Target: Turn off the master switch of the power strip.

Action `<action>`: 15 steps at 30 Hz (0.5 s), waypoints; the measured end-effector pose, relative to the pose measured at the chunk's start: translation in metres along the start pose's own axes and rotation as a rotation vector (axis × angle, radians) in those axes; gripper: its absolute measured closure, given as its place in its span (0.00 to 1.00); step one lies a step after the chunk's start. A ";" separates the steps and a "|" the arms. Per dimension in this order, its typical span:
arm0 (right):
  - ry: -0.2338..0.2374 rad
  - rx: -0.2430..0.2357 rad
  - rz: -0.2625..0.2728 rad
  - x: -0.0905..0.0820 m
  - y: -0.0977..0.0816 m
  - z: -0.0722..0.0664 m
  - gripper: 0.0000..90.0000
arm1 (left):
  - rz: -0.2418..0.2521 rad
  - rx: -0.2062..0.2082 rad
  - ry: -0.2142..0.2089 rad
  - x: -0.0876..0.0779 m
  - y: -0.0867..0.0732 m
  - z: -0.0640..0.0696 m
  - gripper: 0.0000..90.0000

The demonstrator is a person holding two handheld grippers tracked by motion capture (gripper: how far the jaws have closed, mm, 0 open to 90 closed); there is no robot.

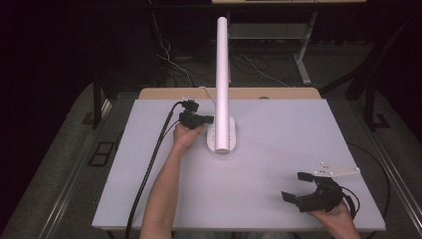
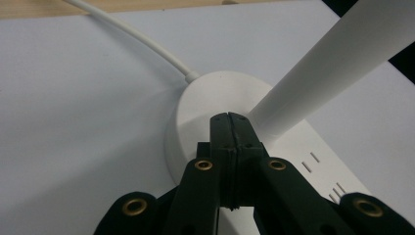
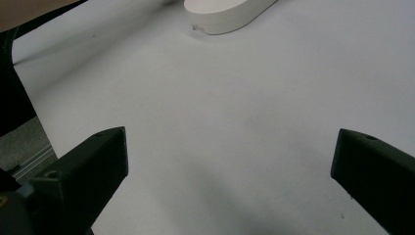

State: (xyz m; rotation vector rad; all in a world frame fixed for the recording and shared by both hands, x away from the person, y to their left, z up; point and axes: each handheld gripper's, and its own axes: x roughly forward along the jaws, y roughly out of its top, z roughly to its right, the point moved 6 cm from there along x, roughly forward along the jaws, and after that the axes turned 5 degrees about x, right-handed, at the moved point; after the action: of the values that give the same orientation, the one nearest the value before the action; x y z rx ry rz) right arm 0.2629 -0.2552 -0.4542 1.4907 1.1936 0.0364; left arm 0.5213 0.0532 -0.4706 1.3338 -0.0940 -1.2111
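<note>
Left gripper [image 2: 229,117], jaws together, at the lamp base [image 1: 220,135] mid-desk [image 1: 259,199]; contact unclear. Lamp tube [image 1: 222,74] hides the base's far part. Right gripper [image 1: 301,186], jaws apart, near right.

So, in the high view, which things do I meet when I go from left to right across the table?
Left gripper → white lamp base → right gripper.
</note>
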 end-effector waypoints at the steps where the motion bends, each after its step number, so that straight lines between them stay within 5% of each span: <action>1: 0.002 0.001 -0.003 0.000 0.000 0.000 0.00 | 0.005 -0.001 -0.001 0.001 0.000 0.001 1.00; 11: -0.007 0.003 0.000 0.000 0.000 0.000 0.00 | -0.008 -0.029 0.049 0.002 -0.001 0.003 1.00; 15: -0.010 0.005 0.002 0.000 0.000 0.000 0.00 | -0.020 -0.077 0.032 0.002 -0.001 0.001 1.00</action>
State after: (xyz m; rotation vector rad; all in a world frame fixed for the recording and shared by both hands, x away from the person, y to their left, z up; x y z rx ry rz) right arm 0.2632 -0.2555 -0.4538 1.4946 1.1853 0.0276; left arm 0.5205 0.0514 -0.4720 1.2895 -0.0114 -1.1978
